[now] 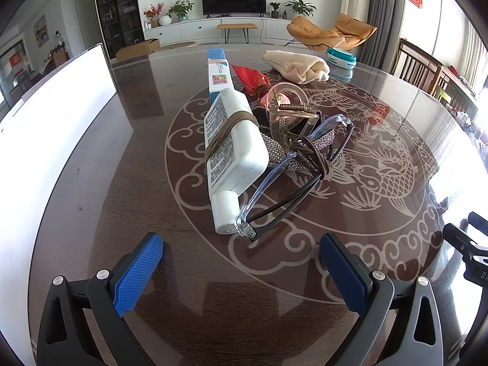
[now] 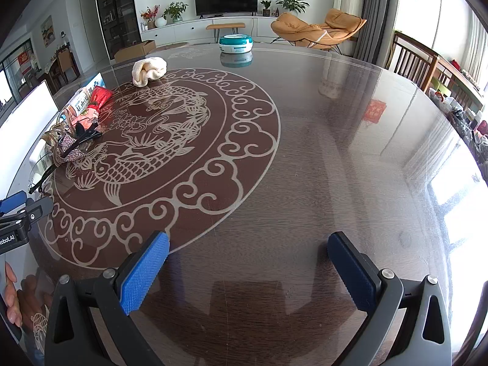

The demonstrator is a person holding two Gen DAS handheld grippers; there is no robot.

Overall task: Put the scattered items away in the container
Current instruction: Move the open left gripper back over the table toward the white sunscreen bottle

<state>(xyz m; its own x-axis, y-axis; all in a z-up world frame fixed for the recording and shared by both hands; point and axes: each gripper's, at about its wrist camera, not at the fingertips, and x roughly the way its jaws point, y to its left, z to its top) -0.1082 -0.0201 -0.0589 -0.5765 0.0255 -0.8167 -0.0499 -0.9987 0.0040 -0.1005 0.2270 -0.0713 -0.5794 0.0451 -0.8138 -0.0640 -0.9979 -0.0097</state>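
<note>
A pile of items lies mid-table just ahead of my left gripper [image 1: 241, 245], which is open and empty. Nearest is a white tube [image 1: 235, 155] with a brown hair band around it. Beside it are clear-framed glasses [image 1: 292, 180], wound with another brown band. Behind them lie a rhinestone hair clip [image 1: 273, 148], a clear claw clip [image 1: 286, 103], a red pouch [image 1: 251, 79] and a blue-white box [image 1: 217, 70]. A cream cloth [image 1: 297, 65] lies further back. My right gripper [image 2: 248, 241] is open over bare table, well right of the pile [image 2: 76, 134].
A tall white container wall [image 1: 45, 128] stands at the table's left edge, also seen in the right wrist view as the white container [image 2: 27, 113]. A teal round box [image 2: 236, 43] sits at the far edge. Wooden chairs [image 2: 411, 58] stand to the right. A person's fingers [image 2: 10, 299] show bottom left.
</note>
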